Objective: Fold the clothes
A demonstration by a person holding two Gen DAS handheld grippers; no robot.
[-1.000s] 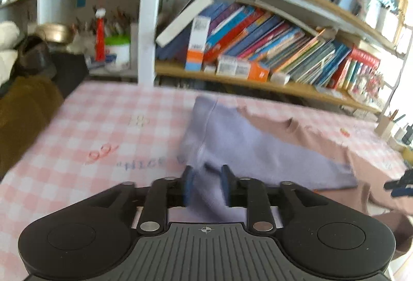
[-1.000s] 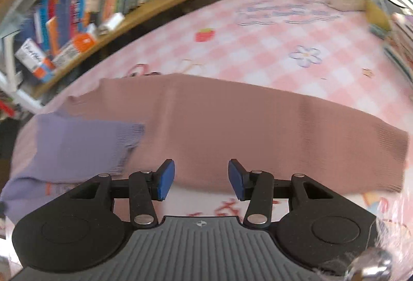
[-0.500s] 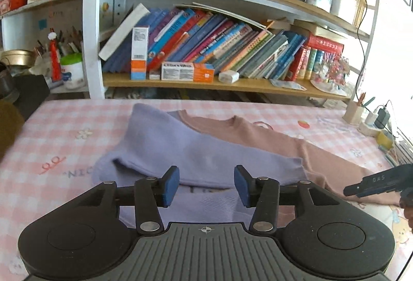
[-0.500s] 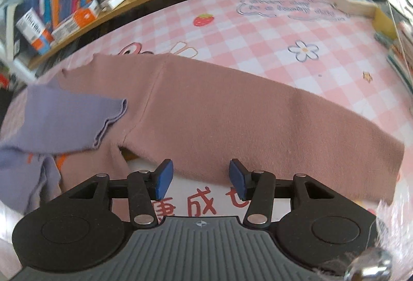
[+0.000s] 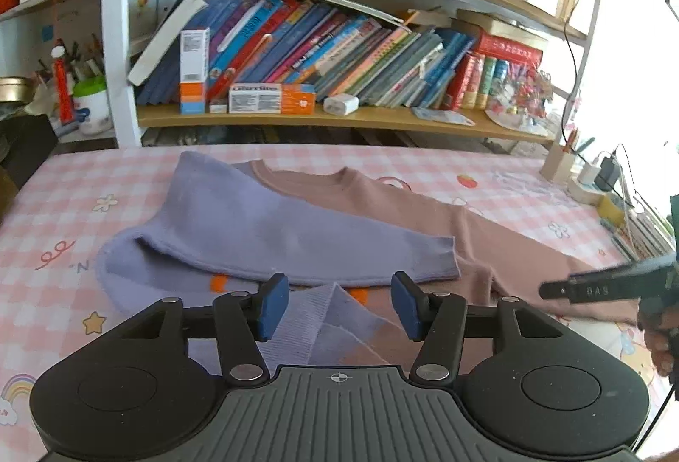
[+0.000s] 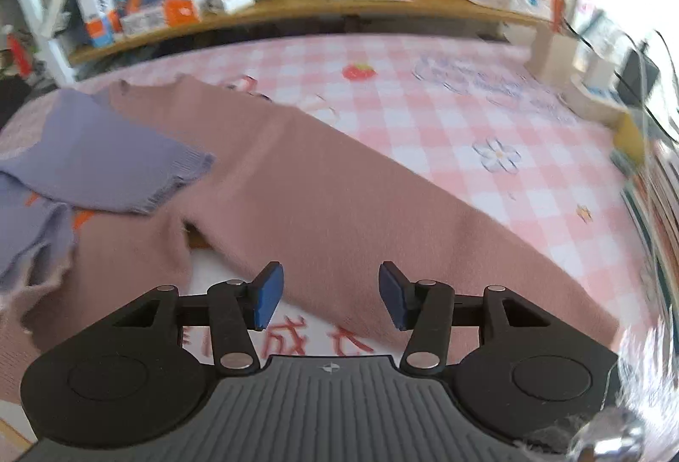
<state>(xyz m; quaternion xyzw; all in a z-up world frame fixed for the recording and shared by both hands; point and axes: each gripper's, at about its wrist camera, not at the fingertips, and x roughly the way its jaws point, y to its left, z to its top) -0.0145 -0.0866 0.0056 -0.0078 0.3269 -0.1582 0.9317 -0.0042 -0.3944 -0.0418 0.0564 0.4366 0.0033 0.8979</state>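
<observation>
A two-tone sweater lies on the pink checked table. Its purple sleeve (image 5: pixel 271 232) is folded across the body, cuff toward the right. The brown sleeve (image 6: pixel 382 207) stretches flat to the right. My left gripper (image 5: pixel 337 302) is open and empty above the sweater's near hem (image 5: pixel 314 326). My right gripper (image 6: pixel 326 294) is open and empty, over the near edge of the brown sleeve. The right gripper also shows in the left wrist view (image 5: pixel 607 285) at the right edge. The purple cuff (image 6: pixel 169 181) shows in the right wrist view.
A bookshelf (image 5: pixel 339 118) full of books runs along the far edge of the table (image 5: pixel 63 215). A pen holder (image 5: pixel 560 164) and chargers (image 5: pixel 602 173) stand at the far right. Dark items (image 5: pixel 21 147) sit at the far left.
My left gripper let go of the purple sleeve, opened and drew back toward the near hem. My right gripper stayed open and shifted slightly over the brown sleeve.
</observation>
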